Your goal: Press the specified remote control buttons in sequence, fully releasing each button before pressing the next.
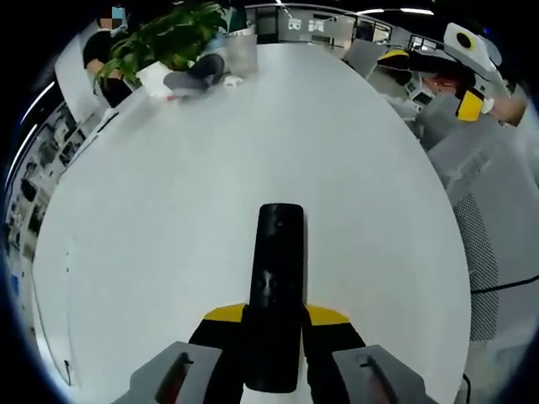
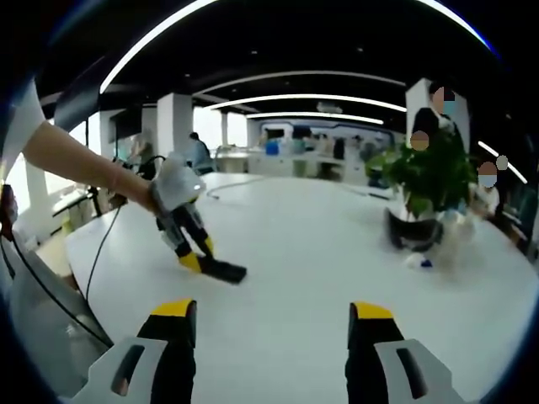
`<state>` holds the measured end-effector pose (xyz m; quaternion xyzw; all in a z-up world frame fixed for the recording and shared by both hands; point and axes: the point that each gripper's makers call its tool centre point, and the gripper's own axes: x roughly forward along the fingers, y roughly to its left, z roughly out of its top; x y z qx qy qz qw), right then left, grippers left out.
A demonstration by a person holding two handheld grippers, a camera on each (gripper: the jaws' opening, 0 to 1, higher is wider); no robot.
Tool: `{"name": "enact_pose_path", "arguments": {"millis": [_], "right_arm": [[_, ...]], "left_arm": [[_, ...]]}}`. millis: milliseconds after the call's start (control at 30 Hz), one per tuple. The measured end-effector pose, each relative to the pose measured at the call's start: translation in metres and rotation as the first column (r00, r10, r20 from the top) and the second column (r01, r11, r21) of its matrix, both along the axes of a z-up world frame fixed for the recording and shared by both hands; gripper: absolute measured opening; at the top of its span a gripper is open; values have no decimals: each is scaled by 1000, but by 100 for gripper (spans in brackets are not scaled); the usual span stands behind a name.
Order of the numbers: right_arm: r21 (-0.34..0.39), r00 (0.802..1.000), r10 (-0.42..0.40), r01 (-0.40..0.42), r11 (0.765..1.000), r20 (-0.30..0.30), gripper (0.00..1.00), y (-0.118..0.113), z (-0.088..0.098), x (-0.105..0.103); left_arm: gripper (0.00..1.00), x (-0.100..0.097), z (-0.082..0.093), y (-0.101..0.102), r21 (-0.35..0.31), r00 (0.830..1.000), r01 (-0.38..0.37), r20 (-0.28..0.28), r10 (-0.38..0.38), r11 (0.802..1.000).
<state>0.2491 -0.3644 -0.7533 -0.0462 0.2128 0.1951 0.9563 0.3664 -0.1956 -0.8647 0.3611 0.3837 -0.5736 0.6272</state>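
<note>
My left gripper (image 1: 274, 337) has its fingers closed on the black remote control (image 1: 277, 286), which lies lengthwise between them and points away from me across the white bench (image 1: 168, 219). At the far left of the bench stands a potted plant (image 1: 164, 38). My right gripper (image 2: 274, 324) hangs above the bench with its fingers spread wide and nothing between them. From there I see my left gripper to the left, remote in its fingers, and the plant (image 2: 429, 181) at the far right.
</note>
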Motion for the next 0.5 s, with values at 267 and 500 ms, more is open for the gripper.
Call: {"name": "enact_pose_path", "arguments": {"millis": [267,500], "right_arm": [[0,1000,0,0,1000,-3,72,0,-1,0],[-1,1000,1,-1,1000,-3,72,0,-1,0]], "left_arm": [[24,-3,0,1,13,1000,2,0,-2,1000],[24,-6,0,1,22,1000,3,-2,-2,1000]]}}
